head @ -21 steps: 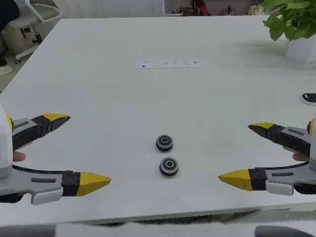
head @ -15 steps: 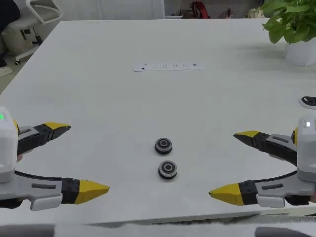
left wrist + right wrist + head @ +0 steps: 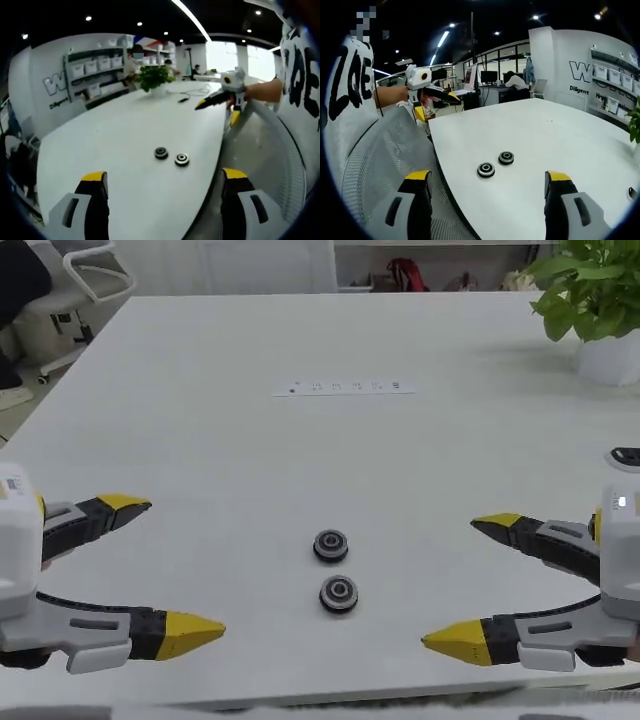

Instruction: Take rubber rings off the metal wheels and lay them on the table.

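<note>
The left hand-held gripper (image 3: 186,566) is held low over the near edge of the table (image 3: 300,460), its yellow-tipped jaws spread wide and holding nothing, pointing inward toward the middle. The right hand-held gripper (image 3: 448,583) mirrors it from the other side, jaws just as wide apart and empty, tips aimed back toward the left one. Both sit roughly level, well apart from each other. In the left gripper view, the person's bare forearm (image 3: 260,90) reaches out behind the right hand-held gripper, held clear above the table edge.

Between the two, near the front of the table, the two metal wheels lie flat: the nearer wheel (image 3: 339,594) and the farther wheel (image 3: 331,546), close together but not touching. Each has a dark rubber ring around its rim, and neither hand-held gripper touches them.

Farther back lies a white power strip (image 3: 345,388), and a potted plant (image 3: 590,285) stands at the far right corner.
</note>
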Demonstrator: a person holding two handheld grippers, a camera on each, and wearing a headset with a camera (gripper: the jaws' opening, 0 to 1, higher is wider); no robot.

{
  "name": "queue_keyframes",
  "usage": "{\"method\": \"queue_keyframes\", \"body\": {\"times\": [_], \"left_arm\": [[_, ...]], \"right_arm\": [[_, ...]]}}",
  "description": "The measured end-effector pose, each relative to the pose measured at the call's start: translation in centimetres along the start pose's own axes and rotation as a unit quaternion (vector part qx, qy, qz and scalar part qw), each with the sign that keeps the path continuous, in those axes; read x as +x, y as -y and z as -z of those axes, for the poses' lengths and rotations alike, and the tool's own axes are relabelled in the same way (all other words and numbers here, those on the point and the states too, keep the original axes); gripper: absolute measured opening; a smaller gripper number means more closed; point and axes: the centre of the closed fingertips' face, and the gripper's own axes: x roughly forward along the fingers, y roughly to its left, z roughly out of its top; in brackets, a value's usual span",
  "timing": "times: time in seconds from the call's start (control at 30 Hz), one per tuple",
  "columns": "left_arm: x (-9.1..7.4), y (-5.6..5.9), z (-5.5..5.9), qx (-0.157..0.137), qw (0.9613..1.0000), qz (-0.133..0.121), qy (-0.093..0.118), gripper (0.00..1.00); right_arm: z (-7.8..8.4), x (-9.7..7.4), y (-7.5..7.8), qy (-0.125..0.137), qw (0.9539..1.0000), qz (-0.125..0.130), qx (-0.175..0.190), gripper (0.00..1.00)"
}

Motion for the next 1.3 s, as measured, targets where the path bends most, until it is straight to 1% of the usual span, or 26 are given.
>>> {"method": "queue_keyframes", "body": {"times": [0.17,0.23,0.53,0.7,0.8,1.0,1.17,1.23,1.3], "left_arm": [[-0.2,0.1,-0.1,-0.002,1.0000,-0.007,-0.005,0.94],[-0.2,0.2,-0.3,-0.001,0.9999,-0.010,-0.004,0.93],[0.1,0.5,-0.9,-0.006,0.9997,-0.024,0.000,0.93],[0.3,0.6,-1.3,-0.006,0.9995,-0.032,0.002,0.93],[0.4,0.7,-1.5,-0.010,0.9992,-0.038,0.006,0.93],[0.7,0.9,-1.6,-0.012,0.9990,-0.043,0.004,0.93],[1.0,0.7,-1.8,-0.012,0.9989,-0.046,0.006,0.93],[1.2,0.5,-1.7,-0.011,0.9991,-0.041,0.008,0.93],[1.3,0.4,-1.7,-0.011,0.9993,-0.035,0.006,0.93]], "right_arm": [[-0.3,-0.5,0.5,0.011,0.9999,0.000,0.003,0.90],[-0.2,-0.6,0.6,0.013,0.9999,-0.001,0.004,0.90],[0.1,-1.0,0.7,0.015,0.9997,-0.018,0.001,0.89],[-0.1,-1.2,0.7,0.018,0.9996,-0.024,-0.004,0.89],[-0.3,-1.4,0.8,0.024,0.9993,-0.029,-0.003,0.89],[-0.3,-1.7,1.2,0.028,0.9990,-0.035,-0.006,0.88],[-0.3,-1.9,1.3,0.031,0.9988,-0.036,-0.009,0.88],[-0.2,-1.9,1.6,0.031,0.9991,-0.030,-0.005,0.88],[-0.2,-1.8,1.9,0.030,0.9993,-0.021,0.006,0.87]]}}
